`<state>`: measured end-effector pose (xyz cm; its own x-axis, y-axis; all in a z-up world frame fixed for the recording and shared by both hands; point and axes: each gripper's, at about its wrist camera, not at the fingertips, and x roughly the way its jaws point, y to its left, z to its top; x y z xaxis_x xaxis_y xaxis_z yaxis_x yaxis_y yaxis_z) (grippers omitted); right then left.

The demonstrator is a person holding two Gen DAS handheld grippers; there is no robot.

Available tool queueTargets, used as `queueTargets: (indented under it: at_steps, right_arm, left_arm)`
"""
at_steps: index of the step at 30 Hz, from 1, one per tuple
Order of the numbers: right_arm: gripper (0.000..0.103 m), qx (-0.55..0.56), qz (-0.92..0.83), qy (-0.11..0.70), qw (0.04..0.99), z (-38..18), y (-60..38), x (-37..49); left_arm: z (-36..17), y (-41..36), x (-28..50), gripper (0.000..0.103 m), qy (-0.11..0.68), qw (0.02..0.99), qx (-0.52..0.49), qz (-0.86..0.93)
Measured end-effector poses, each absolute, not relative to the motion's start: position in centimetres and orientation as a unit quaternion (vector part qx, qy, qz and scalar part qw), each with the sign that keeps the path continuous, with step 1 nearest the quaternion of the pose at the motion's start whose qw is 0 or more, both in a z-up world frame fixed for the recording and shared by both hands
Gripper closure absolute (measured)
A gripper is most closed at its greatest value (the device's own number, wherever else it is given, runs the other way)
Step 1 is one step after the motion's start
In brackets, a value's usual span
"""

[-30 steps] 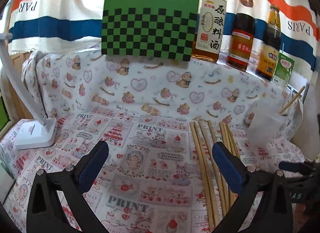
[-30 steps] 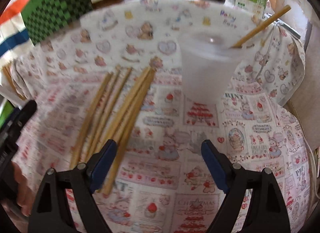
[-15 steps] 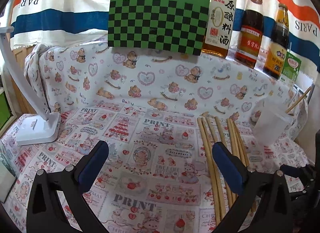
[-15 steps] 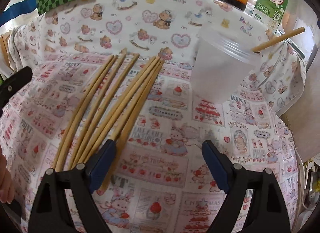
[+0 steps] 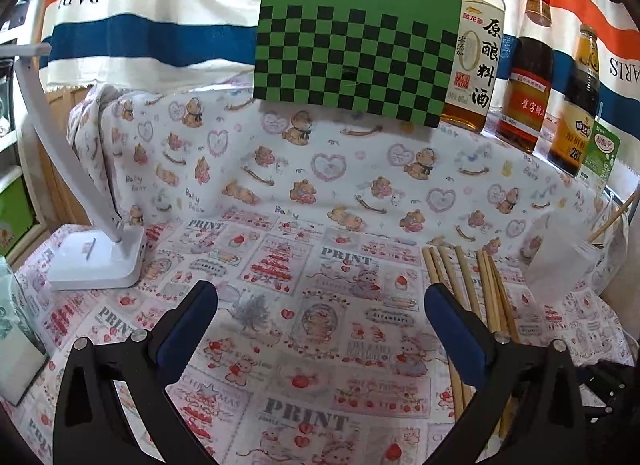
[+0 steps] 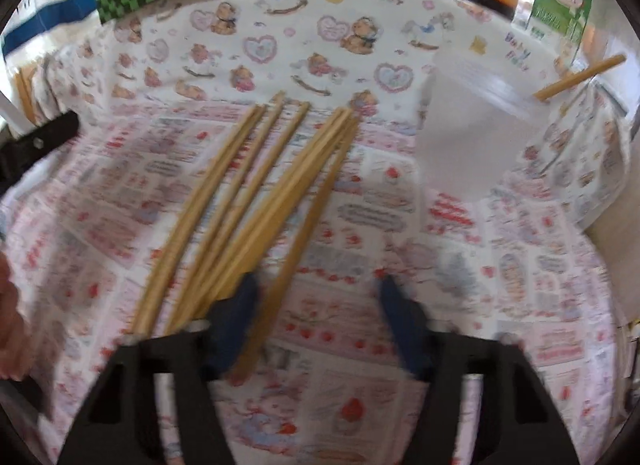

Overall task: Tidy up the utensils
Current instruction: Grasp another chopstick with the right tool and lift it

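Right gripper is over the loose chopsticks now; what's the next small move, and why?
Probably finish closing the right gripper, whose fingers have just been closing: the rightmost chopstick lies between them, not yet pinched. Then lift it toward the plastic cup, which already holds one.

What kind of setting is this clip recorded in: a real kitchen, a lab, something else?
Probably a home table staged for recording. Tall glass condiment bottles line the back, loose wooden chopsticks lie beside a translucent plastic cup on cartoon-print cloth, and a green checkered board stands behind.
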<state>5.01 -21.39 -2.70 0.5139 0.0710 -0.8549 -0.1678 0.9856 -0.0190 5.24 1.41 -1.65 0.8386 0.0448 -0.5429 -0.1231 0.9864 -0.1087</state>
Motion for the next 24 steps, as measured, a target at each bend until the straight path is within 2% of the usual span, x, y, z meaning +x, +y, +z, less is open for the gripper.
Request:
queueTargets:
  at_steps: [1,2,10,19,24]
  right_arm:
    - [0.087,-0.055,0.063,0.486,0.87,-2.7,-21.3,4.9]
    - [0.093,-0.056,0.06,0.485,0.871,-2.6,-21.3,4.9]
    - [0.095,0.008,0.064,0.472,0.879,-1.2,-22.9,4.9]
    - [0.097,0.017,0.052,0.322,0.945,4.0,-23.8,2.3]
    - [0.097,0.085,0.099,0.316,0.94,5.3,-26.0,2.6]
  left_arm:
    - [-1.6,1.3,5.2,0.0,0.28,0.957,-0.067,0.043]
    - [-1.7,1.3,5.2,0.0,0.281,0.956,-0.067,0.038]
    - [-2.0,0.7,5.4,0.0,0.299,0.951,-0.078,0.022]
    - [-1.0,0.9,4.6,0.0,0.27,0.959,-0.077,0.045]
    - [-1.4,2.2,5.1,0.0,0.294,0.946,-0.131,0.015]
